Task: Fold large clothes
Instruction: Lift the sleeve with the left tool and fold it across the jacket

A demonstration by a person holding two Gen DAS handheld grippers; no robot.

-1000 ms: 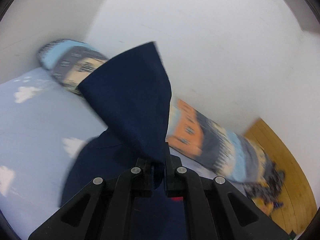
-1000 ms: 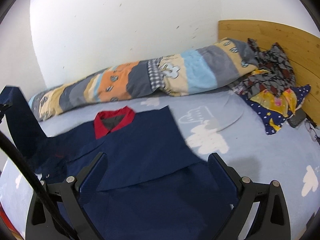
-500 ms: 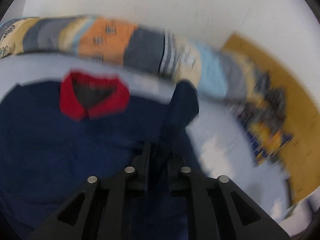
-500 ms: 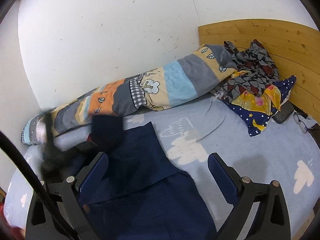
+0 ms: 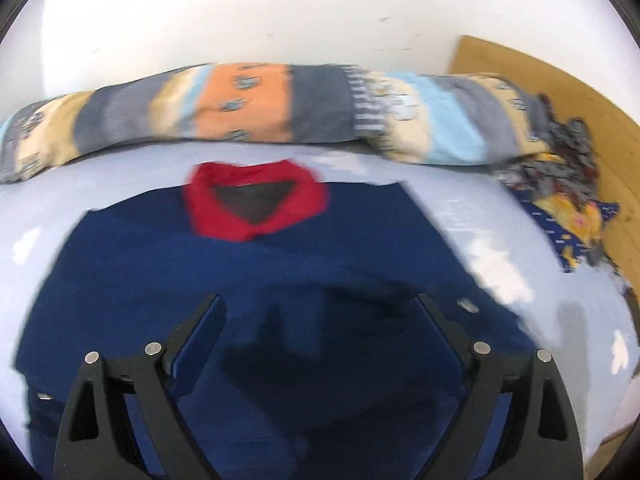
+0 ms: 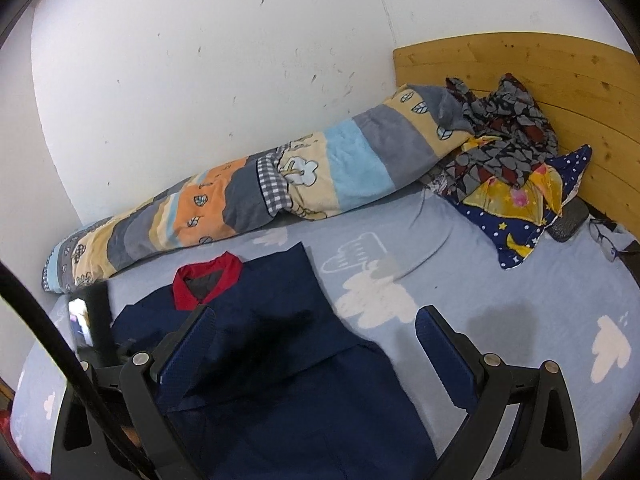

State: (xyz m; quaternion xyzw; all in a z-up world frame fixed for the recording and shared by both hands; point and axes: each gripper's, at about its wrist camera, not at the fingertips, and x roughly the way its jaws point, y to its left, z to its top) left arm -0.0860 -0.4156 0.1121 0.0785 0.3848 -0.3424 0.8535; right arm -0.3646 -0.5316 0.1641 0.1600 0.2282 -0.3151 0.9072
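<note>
Low in the frame, the left gripper (image 5: 318, 312) has just been opening; its jaws stand wide and empty above the navy fabric jacket with a red collar (image 5: 256, 272), so the sleeve fold looks released. The right gripper (image 6: 316, 328) is likewise spread, holding nothing. The jacket lies flat mid-frame on the pale blue cloud-print bedsheet (image 6: 500, 280). Next probably comes gripping another edge to fold.

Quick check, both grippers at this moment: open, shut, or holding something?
Left gripper: open, jaws have just been opening, nothing between them; the navy garment lies below.
Right gripper: open, holding nothing.
</note>
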